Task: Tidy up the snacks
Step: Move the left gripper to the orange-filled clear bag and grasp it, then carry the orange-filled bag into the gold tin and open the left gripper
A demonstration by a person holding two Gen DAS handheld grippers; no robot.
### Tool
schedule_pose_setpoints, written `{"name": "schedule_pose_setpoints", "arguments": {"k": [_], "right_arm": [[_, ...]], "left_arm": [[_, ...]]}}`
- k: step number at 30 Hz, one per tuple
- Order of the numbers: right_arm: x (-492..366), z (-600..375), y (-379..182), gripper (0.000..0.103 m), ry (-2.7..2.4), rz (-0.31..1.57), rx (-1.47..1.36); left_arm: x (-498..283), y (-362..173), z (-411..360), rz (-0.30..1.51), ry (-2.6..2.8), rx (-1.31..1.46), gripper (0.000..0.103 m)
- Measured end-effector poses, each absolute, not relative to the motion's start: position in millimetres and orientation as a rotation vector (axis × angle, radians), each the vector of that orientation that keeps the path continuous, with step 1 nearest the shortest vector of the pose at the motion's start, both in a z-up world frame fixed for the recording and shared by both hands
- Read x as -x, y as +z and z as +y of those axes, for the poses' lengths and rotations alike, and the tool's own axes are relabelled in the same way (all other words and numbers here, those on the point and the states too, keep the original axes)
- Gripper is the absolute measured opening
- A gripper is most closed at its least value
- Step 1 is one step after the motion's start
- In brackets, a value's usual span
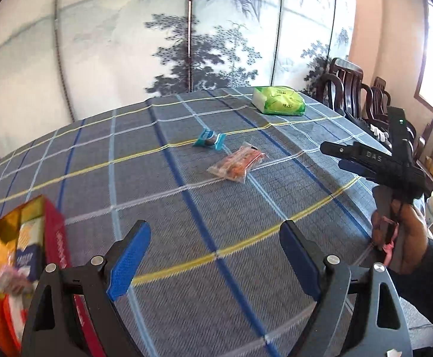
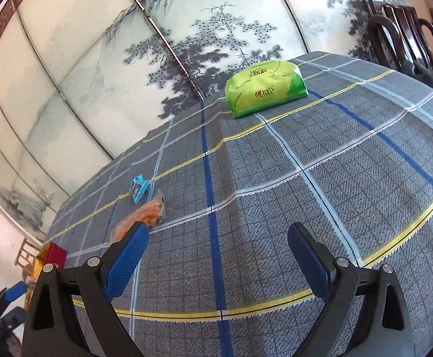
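Left wrist view: an orange snack packet (image 1: 236, 165) and a teal packet (image 1: 209, 139) lie close together mid-table, well ahead of the left gripper (image 1: 213, 263), whose jaws gape wide with nothing between them. A red box (image 1: 57, 238) holding snacks sits at the near left, just beside that gripper's left finger. A green tissue pack (image 1: 279, 100) rests at the far edge of the checked tablecloth (image 1: 186, 208). The right gripper (image 1: 340, 157), held by a hand (image 1: 406, 235) at the right, hangs released and empty, near the orange packet but apart from it.
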State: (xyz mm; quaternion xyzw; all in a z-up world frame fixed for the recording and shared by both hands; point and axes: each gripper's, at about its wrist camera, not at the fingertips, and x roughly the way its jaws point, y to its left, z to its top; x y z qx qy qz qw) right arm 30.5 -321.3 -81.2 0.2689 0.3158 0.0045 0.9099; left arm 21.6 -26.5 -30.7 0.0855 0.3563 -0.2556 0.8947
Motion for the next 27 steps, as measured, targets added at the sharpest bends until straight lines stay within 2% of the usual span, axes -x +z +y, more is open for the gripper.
{"name": "schedule_pose_setpoints", "arguments": {"k": [6,12,16,17,18,19,20,27], "right_arm": [[-31,-326,-85,0.098,0.008,0.642,-0.598],[-26,-325,-83,0.099,-0.011,0.621,-0.593],[-26,-328,-84,0.1,-0.01,0.618,-0.607],[-25,-328,-84,0.1,-0.012,0.618,-0.608],[-25,-328,-84,0.1,-0.016,0.618,-0.606],[-25,-328,-84,0.1,-0.018,0.618,-0.603],[-25,-328,-84,0.1,-0.017,0.619,-0.602],[-27,-328,-84,0.1,-0.027,0.625,-0.597]], "left_arm": [[-93,-62,-97,0.82,-0.582,-0.23,0.086],[-139,-91,-134,0.886,-0.607,-0.298,0.085],[-151,-100,-139,0.898,-0.595,-0.278,0.079],[-151,-100,-141,0.893,-0.596,-0.283,0.075],[-151,-99,-142,0.886,-0.605,-0.282,0.062],[-151,-97,-143,0.885,-0.614,-0.273,0.04],[-152,-95,-143,0.89,-0.615,-0.263,0.036],[-127,-85,-137,0.876,-0.634,-0.237,0.035]]}}
